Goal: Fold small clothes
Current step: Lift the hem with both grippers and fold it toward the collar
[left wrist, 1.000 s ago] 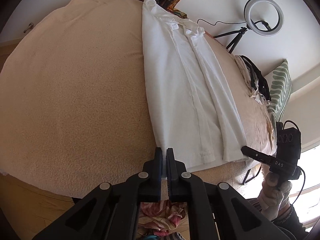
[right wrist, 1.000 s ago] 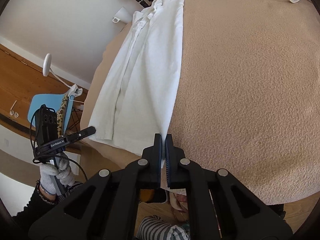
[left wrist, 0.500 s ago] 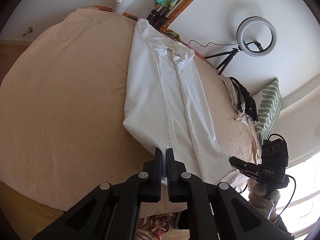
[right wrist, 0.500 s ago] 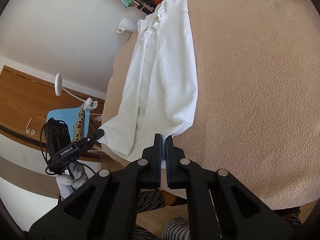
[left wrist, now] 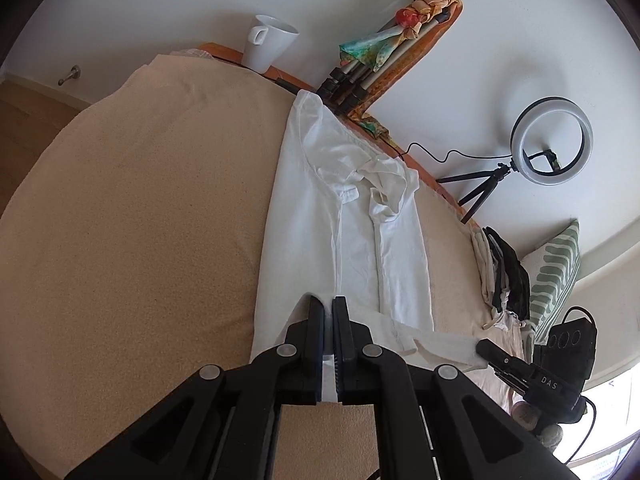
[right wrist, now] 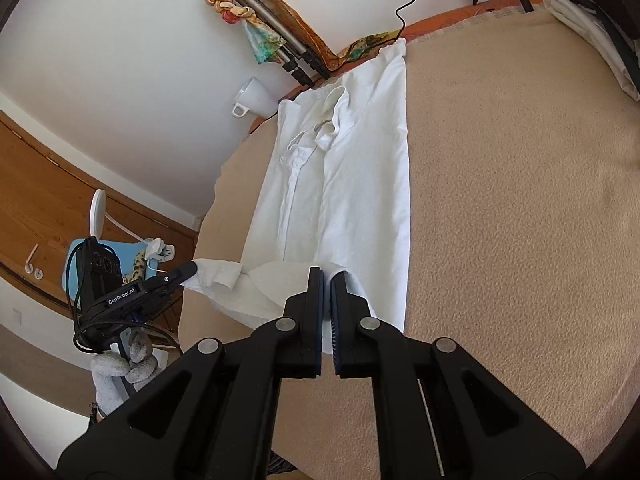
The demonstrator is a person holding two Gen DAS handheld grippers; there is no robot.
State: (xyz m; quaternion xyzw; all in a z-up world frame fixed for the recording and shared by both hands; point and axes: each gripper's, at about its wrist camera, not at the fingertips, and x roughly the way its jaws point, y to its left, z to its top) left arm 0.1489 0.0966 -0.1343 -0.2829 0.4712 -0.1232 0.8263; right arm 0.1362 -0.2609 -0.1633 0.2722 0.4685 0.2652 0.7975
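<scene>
A white collared shirt [left wrist: 348, 240] lies lengthwise on the beige bed cover [left wrist: 140, 240], sides folded in, collar at the far end. My left gripper [left wrist: 328, 304] is shut on one corner of its lifted bottom hem. My right gripper [right wrist: 327, 276] is shut on the other hem corner; it also shows in the left wrist view [left wrist: 484, 346]. The hem is raised and carried over the shirt's lower part, forming a fold [right wrist: 272, 284]. The left gripper also shows in the right wrist view [right wrist: 188, 270], pinching white cloth.
A white mug [left wrist: 270, 46] and bundled tripod legs with a colourful cloth [left wrist: 384, 48] stand at the bed's far edge. A ring light [left wrist: 550, 142] stands by the wall. Stacked folded clothes [left wrist: 500, 272] and a striped pillow [left wrist: 556, 276] lie at the right.
Both grippers have lifted the shirt's bottom hem off the near edge and carried it forward toward the collar, so the lower part now doubles over.
</scene>
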